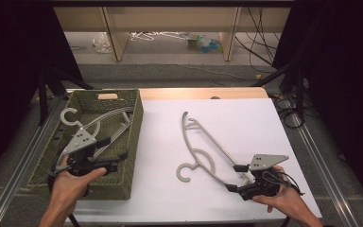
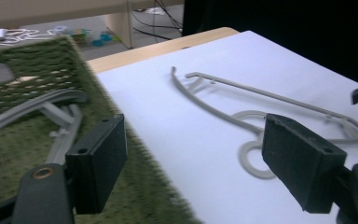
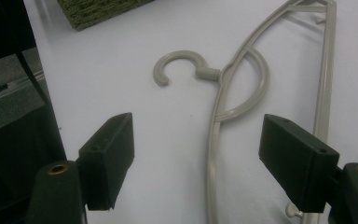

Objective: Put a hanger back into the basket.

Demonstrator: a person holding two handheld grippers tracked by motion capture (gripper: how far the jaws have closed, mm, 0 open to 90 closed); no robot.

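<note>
Fingers, left gripper: spread wide, nothing between them, over the green woven basket's right wall.
Fingers, right gripper: apart, holding nothing, just beside one end of the grey hanger.
Grey hanger: flat on the white table, hook toward the person.
Basket: holds more hangers.

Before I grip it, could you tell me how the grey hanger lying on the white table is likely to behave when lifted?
The grey hanger looks like thin moulded plastic, so probably light and fairly stiff, perhaps flexing a little along its long arms. It lies flat and should not roll. Grasped near one end, where the right hand-held gripper sits open, it may swing or pivot downward.
</note>
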